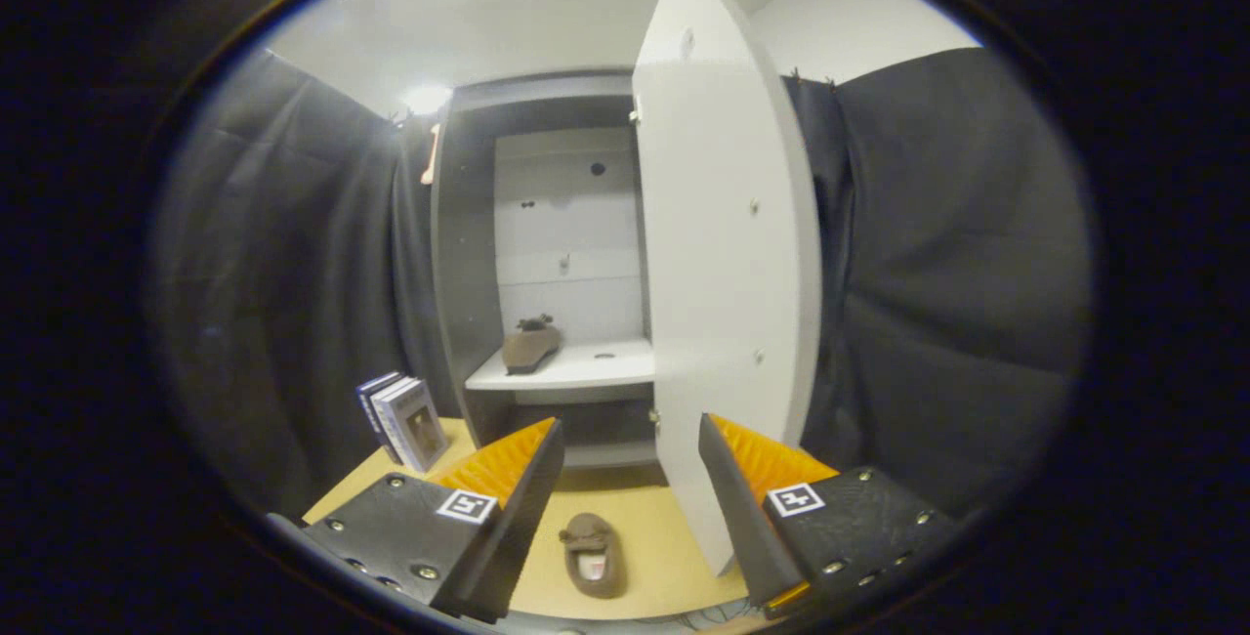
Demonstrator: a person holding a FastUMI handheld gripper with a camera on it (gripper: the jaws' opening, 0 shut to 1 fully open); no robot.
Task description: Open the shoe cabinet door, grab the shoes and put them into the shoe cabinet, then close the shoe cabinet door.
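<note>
The shoe cabinet (469, 254) stands ahead with its white door (723, 264) swung wide open toward me. One brown shoe (530, 346) rests on the white shelf (586, 366) inside, toward its left side. A second brown shoe (592, 554) lies on the tan floor, low between my fingers, toe pointing at the cabinet. My gripper (630, 449) is open, held above that floor shoe, and its fingers touch nothing. The open door's lower edge comes down close to my right finger (728, 479).
Several books (405, 420) stand upright on the floor left of the cabinet, just beyond my left finger. Black cloth walls close in on both sides. A lower compartment (605, 425) sits dark under the shelf.
</note>
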